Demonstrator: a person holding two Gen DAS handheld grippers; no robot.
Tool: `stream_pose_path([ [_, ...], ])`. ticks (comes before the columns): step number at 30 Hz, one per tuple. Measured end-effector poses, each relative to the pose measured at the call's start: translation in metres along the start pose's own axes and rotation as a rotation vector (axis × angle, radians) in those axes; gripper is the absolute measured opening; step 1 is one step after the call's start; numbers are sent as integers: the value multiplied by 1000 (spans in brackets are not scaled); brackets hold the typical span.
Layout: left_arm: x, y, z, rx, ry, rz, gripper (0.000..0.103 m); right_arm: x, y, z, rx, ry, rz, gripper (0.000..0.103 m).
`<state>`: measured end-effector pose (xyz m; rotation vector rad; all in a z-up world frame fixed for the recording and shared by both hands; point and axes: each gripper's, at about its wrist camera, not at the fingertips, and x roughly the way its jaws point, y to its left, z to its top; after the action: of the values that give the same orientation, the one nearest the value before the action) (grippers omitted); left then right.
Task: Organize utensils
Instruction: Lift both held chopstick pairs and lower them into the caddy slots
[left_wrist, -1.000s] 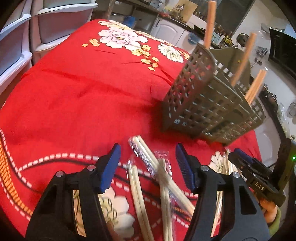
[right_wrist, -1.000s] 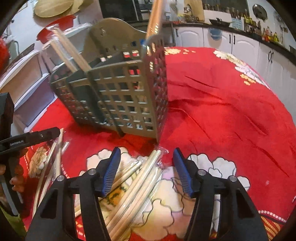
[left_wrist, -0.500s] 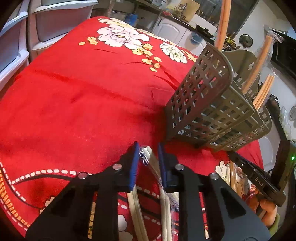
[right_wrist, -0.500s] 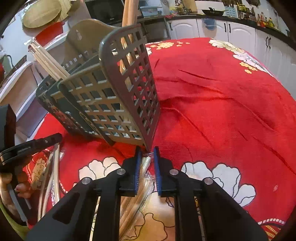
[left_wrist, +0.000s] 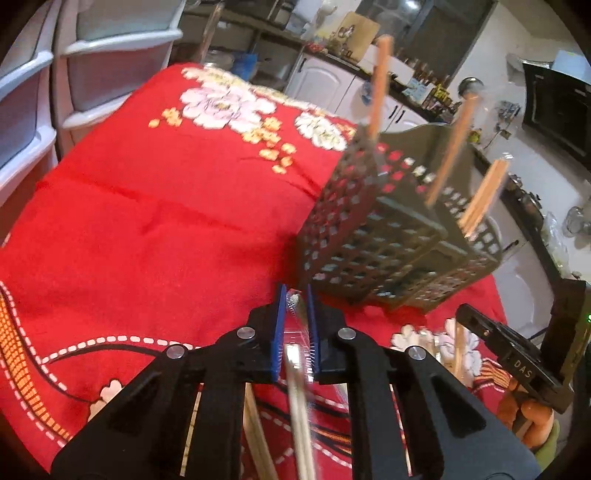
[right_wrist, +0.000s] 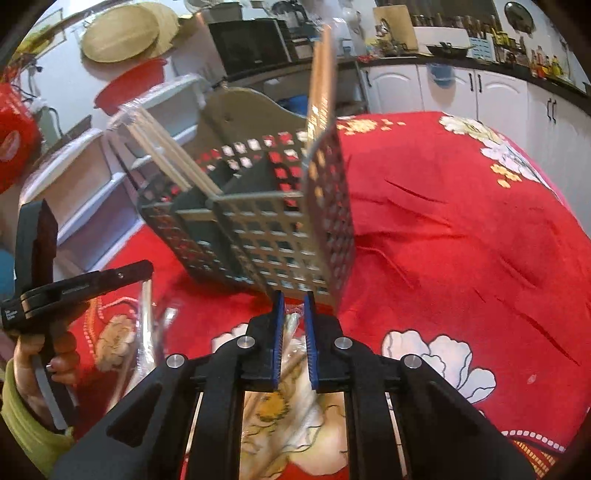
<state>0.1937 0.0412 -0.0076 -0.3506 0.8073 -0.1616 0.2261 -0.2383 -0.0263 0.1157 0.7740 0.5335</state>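
A grey perforated utensil caddy (left_wrist: 391, 229) stands on the red flowered cloth, with wrapped chopsticks (left_wrist: 482, 197) upright in its compartments; it also shows in the right wrist view (right_wrist: 266, 221). My left gripper (left_wrist: 295, 295) is shut on a plastic-wrapped chopstick pair (left_wrist: 299, 384), lifted off the cloth in front of the caddy. My right gripper (right_wrist: 292, 299) is shut on another wrapped chopstick pair (right_wrist: 288, 332) just before the caddy's near corner. More wrapped chopsticks (right_wrist: 147, 332) lie on the cloth to its left.
White plastic drawers (left_wrist: 33, 92) stand left of the table. Kitchen cabinets (right_wrist: 480, 92) and a counter run behind it. The right gripper's body (left_wrist: 517, 362) shows at the right of the left wrist view; the left one (right_wrist: 55, 291) at the left of the right view.
Both grippers went from open around wrapped chopsticks on the cloth to shut on them. They have since lifted a little, the left pair now blurred with motion.
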Motion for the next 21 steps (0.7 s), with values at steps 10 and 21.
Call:
stream_pose_path([
  [10, -38, -31, 9, 74, -82, -31, 4, -36, 24, 14, -26, -66, 78, 8],
  [21, -69, -48, 14, 109, -150, -64, 3, -71, 56, 20, -85, -146, 137, 6],
])
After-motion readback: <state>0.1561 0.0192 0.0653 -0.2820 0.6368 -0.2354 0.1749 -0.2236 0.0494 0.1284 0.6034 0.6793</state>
